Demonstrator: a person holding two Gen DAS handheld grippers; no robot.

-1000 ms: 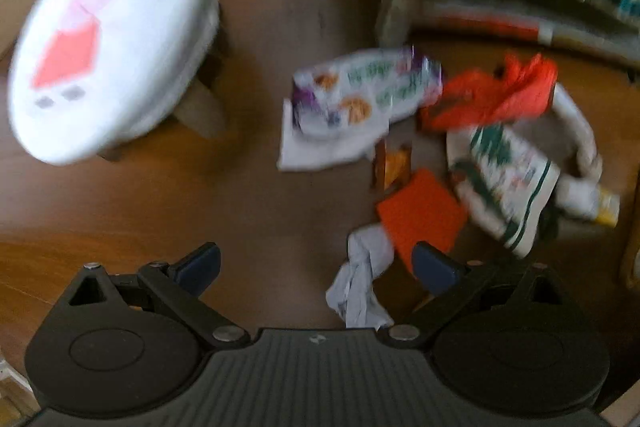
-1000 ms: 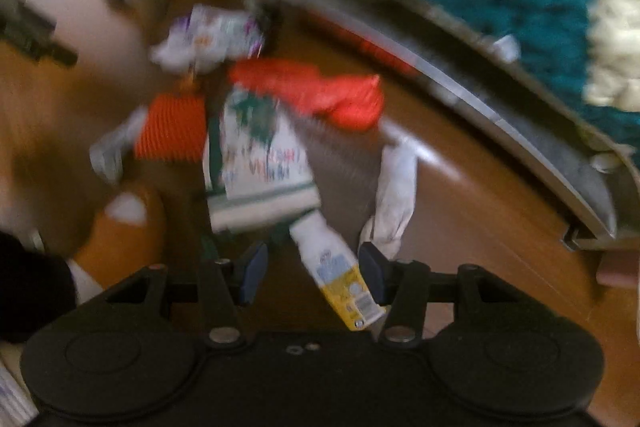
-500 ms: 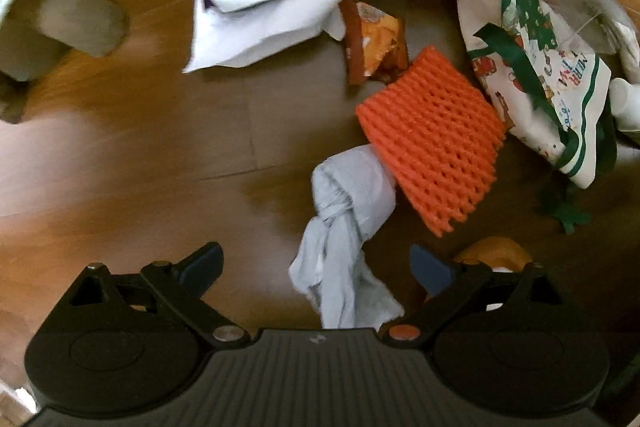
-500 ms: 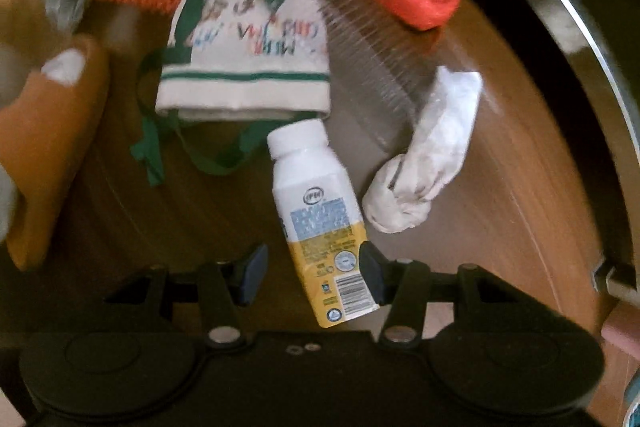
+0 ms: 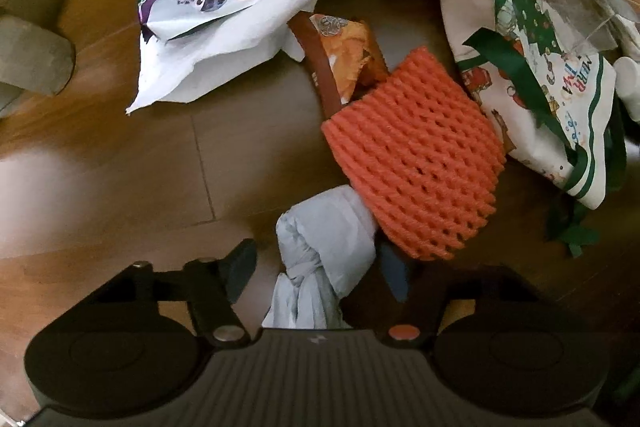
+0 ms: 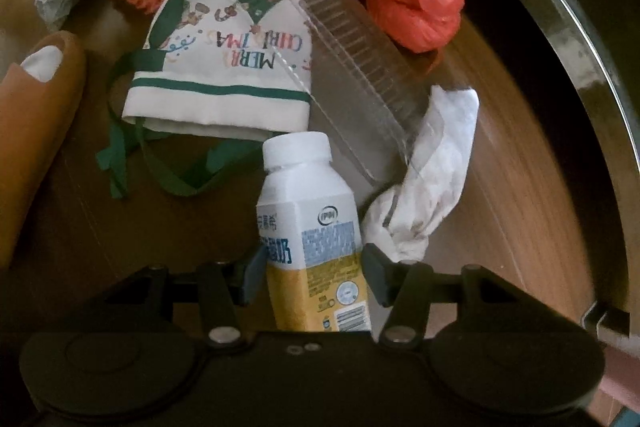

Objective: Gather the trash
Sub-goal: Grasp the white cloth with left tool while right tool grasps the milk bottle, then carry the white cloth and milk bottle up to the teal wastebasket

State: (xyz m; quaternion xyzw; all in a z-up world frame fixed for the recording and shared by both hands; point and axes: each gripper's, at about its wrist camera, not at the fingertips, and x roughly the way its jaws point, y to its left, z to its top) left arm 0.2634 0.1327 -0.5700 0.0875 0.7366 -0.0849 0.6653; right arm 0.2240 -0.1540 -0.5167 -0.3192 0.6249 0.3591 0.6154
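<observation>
Black left gripper (image 5: pixel 318 269) sat low centre of its frame, jaws just closing in from wide around the knotted grey tissue wad (image 5: pixel 320 255), not yet pinching it. Both views were blurrier and higher a second earlier; both tools dropped onto the pile, so pickup looked imminent. Wad's long axis ran up-frame, touching the orange foam net (image 5: pixel 416 163). Right gripper (image 6: pixel 314 273) was unclenched, jaws just widening, straddling the milk bottle (image 6: pixel 310 227), pads not pressing. Bottle lay bottom centre on the wood floor (image 6: pixel 520 207), long axis up-frame, cap pointing away toward the Christmas bag (image 6: pixel 224 67).
</observation>
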